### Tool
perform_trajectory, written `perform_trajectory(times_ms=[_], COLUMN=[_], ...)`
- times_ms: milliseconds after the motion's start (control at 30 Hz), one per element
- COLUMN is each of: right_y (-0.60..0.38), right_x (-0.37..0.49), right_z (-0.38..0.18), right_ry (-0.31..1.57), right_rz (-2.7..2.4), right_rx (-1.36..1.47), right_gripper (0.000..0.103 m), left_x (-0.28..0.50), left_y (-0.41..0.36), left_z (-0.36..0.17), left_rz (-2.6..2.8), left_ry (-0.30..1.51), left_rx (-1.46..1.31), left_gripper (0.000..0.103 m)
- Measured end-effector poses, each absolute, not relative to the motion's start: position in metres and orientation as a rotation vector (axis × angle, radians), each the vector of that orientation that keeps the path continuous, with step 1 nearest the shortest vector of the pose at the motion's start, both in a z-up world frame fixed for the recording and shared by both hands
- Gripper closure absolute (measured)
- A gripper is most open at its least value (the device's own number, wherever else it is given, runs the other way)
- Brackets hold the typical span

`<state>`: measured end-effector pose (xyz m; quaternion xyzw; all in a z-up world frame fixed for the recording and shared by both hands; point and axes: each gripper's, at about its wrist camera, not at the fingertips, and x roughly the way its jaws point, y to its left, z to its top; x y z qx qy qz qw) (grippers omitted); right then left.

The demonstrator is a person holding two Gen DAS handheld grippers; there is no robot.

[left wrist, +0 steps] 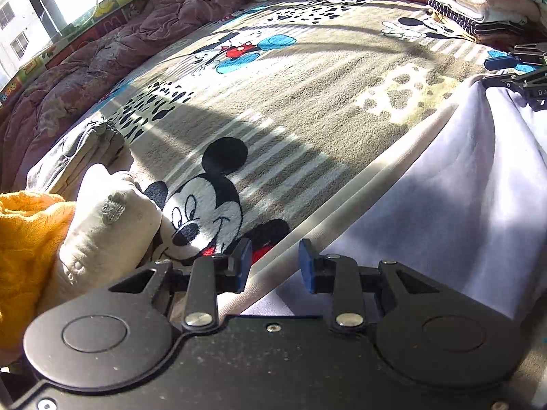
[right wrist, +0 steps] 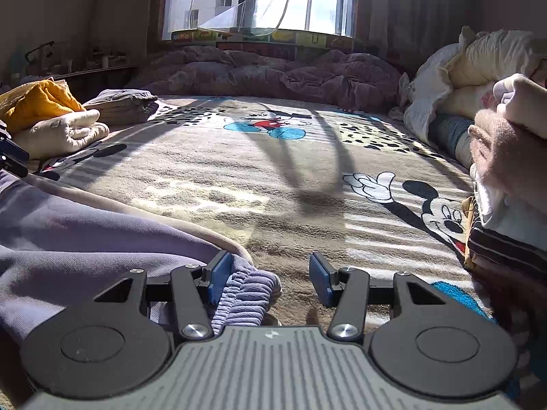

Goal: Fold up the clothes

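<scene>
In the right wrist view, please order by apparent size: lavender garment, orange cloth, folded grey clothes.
1. lavender garment, largest, though nearest the camera.
2. orange cloth.
3. folded grey clothes; close to the orange one, so this order is unsure.

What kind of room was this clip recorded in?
Most likely a home bedroom. The work surface is a bed covered by a Mickey Mouse blanket, with a rumpled mauve comforter under the window and pillows at one side.
</scene>
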<state>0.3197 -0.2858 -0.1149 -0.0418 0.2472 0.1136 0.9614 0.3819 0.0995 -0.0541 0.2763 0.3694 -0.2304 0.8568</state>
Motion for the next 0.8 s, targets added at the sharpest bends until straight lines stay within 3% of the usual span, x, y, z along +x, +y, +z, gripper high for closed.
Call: perform_trajectory(times_ms=[233,300,367,433,667,800], right_y=[-0.291,-0.292,-0.292,-0.293,-0.293,-0.292], right_x=[0.322,0.322,0.322,0.322,0.322,0.322], right_z=[-0.116,-0.116,-0.116,-0.116,-0.116,-0.117], right_ry=[0.505,0.506,0.507,0.508,0.506,0.508], right_rz=[0.242,0.244,0.245,0.245,0.235,0.228], right_rx=[-0.053,-0.048,-0.044,-0.040,-0.035,-0.045], right_gripper=[0.051,0.051,0.051,0.050,0.049,0.048], left_x=[0.399,0.403,0.402,0.396,0.388,0.400], left_y=[0.081,0.078,0.073,0.069,0.078,0.077], left_z=[-0.066,-0.069,-0.070,-0.070,-0.045,-0.055], left_rz=[-0.592,-0.600,-0.614,-0.603,-0.498,-0.481], left_ry=[0.887,0.907,0.915,0.900,0.765,0.800], left_rx=[0.711,0.719,0.735,0.764,0.691,0.670], left_gripper=[0.080,0.084,0.100,0.103,0.103,0.103])
